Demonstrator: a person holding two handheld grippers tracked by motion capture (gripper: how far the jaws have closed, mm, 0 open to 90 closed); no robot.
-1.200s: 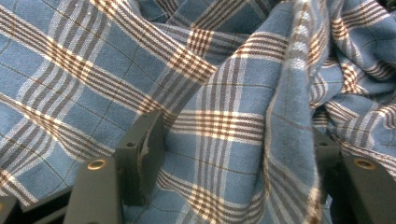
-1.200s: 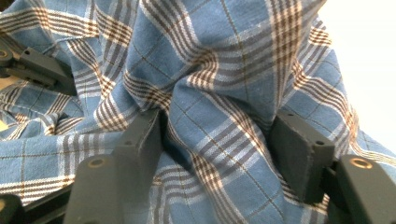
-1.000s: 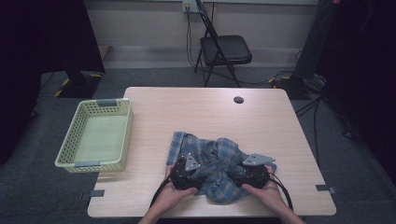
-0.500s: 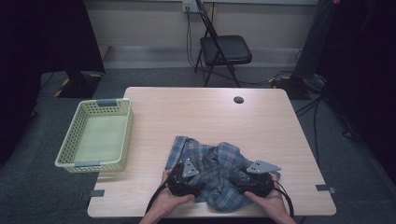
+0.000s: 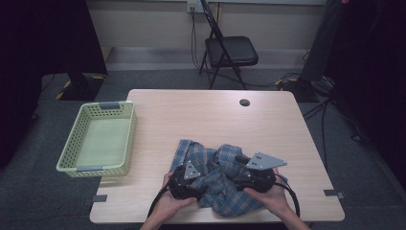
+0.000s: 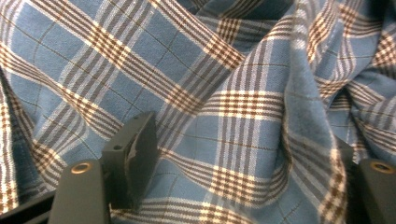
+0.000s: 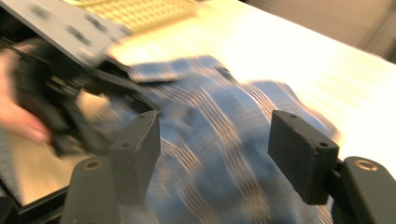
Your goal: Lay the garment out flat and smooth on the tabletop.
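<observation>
Left claw: jaws have just been opening and stand wide, pressed into the crumpled blue-and-brown plaid cloth shirt, fabric bunched between them but not pinched. Right claw: jaws wide, hanging above the shirt's right part, nothing gripped. Shirt lies at the pale wooden tabletop's near edge, right of the yellow-green plastic basket; left claw is nearer.

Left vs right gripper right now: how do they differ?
The left gripper lies low, pressed into the plaid cloth, which fills the space between its fingers. The right gripper sits higher and tilted, its grey plate raised; cloth lies beyond its fingers, apart and unpinched. Both stand open over that cloth.
</observation>
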